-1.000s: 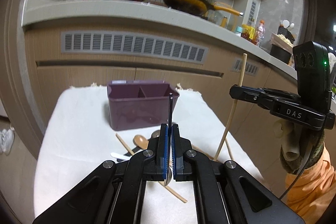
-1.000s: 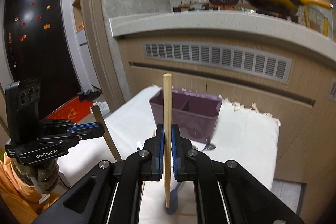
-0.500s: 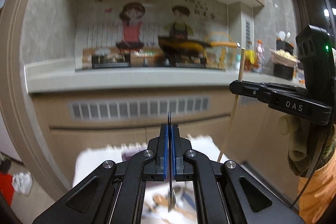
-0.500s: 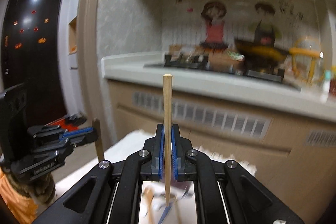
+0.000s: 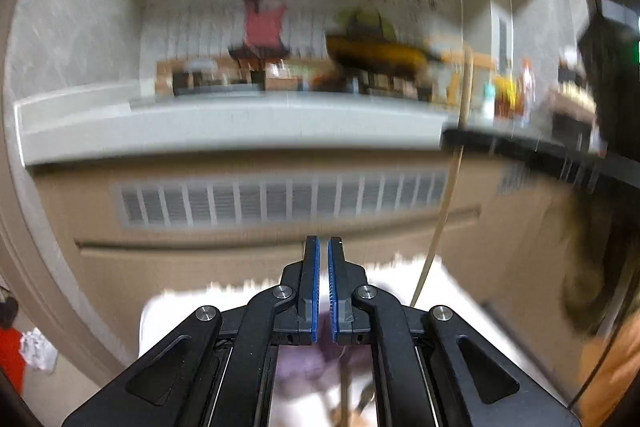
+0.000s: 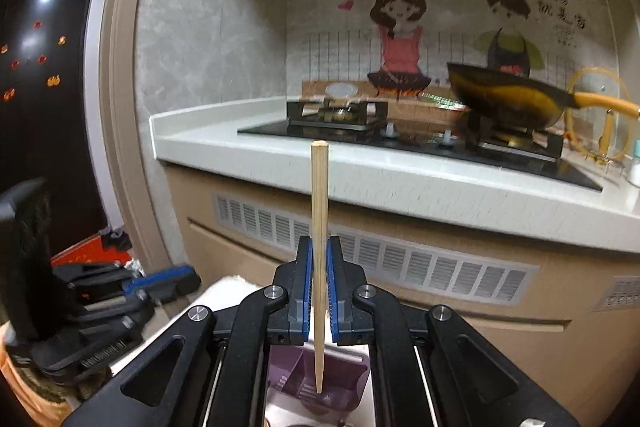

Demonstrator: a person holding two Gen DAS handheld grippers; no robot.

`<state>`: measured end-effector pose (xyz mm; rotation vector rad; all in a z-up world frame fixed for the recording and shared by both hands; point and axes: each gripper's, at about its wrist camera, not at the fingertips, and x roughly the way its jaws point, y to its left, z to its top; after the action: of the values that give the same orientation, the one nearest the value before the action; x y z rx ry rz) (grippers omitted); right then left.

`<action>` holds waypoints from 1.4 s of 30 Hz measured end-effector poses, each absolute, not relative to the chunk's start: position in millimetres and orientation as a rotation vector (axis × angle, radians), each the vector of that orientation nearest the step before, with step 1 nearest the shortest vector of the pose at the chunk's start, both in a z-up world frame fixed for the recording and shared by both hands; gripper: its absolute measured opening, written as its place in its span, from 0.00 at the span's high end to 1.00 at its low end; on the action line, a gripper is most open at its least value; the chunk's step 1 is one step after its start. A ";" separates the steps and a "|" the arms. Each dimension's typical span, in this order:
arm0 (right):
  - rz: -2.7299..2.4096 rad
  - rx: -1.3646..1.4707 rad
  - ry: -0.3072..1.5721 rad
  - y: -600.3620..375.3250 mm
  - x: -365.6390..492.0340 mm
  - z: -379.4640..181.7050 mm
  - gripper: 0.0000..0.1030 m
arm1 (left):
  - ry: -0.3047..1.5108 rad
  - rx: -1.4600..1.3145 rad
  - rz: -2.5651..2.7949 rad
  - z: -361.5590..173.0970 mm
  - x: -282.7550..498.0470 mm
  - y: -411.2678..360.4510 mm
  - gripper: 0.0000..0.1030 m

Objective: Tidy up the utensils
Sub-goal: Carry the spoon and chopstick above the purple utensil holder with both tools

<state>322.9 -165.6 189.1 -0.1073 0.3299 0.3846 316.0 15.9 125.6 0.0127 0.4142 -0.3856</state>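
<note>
**Chopstick over the caddy, drop pending**

Right tongs (image 6: 319, 281): clamped on a wooden chopstick (image 6: 319, 227), upright, tip hanging over the purple utensil caddy (image 6: 352, 379). Can't tell from here whether the tip is inside a compartment or only above the rim.

Left tongs (image 5: 323, 281): pads together. I see nothing above the pads in the left view; below them a thin dark streak runs down, too blurred to say whether it is a held utensil.

Step, as I read it: delivering the chopstick to the caddy. Next move calls for centring the tip over one compartment, lowering, then letting go, while keeping the stick vertical so it doesn't snag the divider.

View differences: the right view is sharp and shows the caddy's divided interior plus my left tongs low at the left. The left view is smeared; the caddy is a purple blur on the white cloth (image 5: 192, 307), but it shows the chopstick from the side, crossing the cabinet front at right. Far: kitchen counter (image 6: 280, 155), hob with wok (image 6: 508, 95).
</note>
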 end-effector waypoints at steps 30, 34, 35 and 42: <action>0.418 -0.060 0.584 -216.6 257.5 85.7 0.93 | 0.939 0.284 -0.548 -74.8 350.1 -103.6 0.49; 0.425 -0.051 0.586 -217.9 255.4 84.5 0.93 | 0.996 0.321 -0.539 -83.4 365.2 -115.3 0.57; 0.425 -0.049 0.587 -218.8 254.3 84.5 0.93 | 1.006 0.319 -0.528 -83.8 367.4 -115.2 0.63; 0.417 -0.061 0.572 -226.3 238.0 85.9 0.93 | 0.918 0.238 -0.477 -59.4 324.7 -88.6 0.88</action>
<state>238.0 -226.3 85.9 -0.0610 0.5723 0.4174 324.7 -88.6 -59.4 0.2378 0.9181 -0.4771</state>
